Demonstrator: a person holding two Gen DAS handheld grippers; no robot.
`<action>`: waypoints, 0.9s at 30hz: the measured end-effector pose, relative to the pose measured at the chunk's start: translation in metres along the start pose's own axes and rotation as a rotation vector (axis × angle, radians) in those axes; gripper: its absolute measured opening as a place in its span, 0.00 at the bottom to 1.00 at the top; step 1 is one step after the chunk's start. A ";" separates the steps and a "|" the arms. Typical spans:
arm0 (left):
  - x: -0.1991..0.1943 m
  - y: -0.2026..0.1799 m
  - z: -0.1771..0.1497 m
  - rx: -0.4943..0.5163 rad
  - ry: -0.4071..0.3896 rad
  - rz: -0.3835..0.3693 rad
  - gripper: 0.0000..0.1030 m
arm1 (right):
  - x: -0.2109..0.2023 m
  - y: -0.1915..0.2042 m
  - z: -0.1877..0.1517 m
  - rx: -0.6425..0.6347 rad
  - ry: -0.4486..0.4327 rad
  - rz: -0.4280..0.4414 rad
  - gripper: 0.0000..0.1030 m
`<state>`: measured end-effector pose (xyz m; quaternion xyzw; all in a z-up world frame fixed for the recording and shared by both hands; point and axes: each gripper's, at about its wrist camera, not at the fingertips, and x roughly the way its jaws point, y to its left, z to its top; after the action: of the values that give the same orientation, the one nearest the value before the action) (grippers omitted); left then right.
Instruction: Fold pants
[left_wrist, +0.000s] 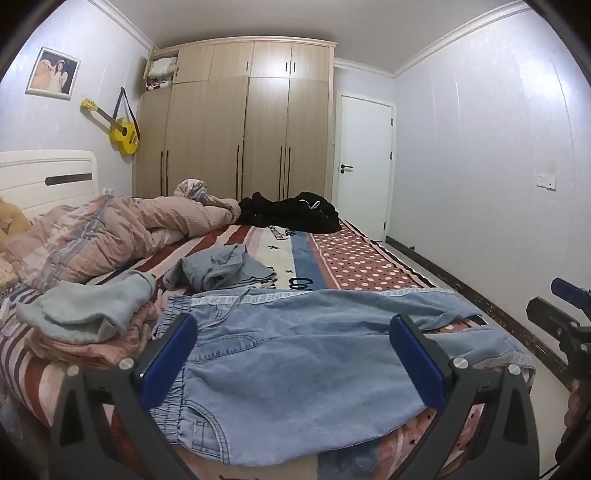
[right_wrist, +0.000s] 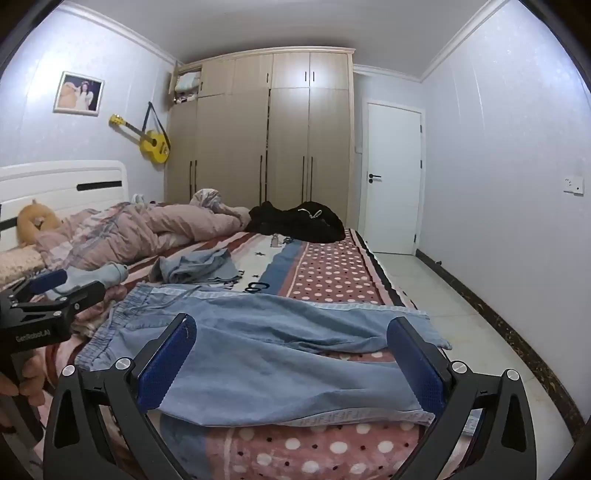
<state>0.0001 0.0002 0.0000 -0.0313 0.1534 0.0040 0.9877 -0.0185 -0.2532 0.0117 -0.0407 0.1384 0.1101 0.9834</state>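
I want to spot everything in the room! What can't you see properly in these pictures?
- Pants: near edge hidden behind the left gripper, left wrist view.
- Framed picture: too small to make out, right wrist view.
- Plush toy: cut off by the edge, left wrist view.
- Open cupboard shelf: contents too small.

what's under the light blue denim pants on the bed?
Under the light blue denim pants lies a pink polka-dot blanket, showing at their near and far edges. What the denim covers beneath its middle cannot be seen.
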 end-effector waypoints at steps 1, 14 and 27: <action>0.000 0.000 0.000 0.000 0.000 0.000 0.99 | 0.001 0.001 0.001 -0.015 0.010 -0.001 1.00; 0.006 -0.006 -0.003 0.003 0.005 0.003 0.99 | 0.013 -0.003 -0.010 0.003 0.042 -0.007 1.00; 0.006 -0.002 -0.004 0.000 0.004 -0.004 0.99 | 0.013 -0.004 -0.009 0.007 0.041 -0.005 1.00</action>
<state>0.0044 -0.0022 -0.0051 -0.0315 0.1552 0.0021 0.9874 -0.0076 -0.2550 -0.0005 -0.0397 0.1586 0.1061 0.9808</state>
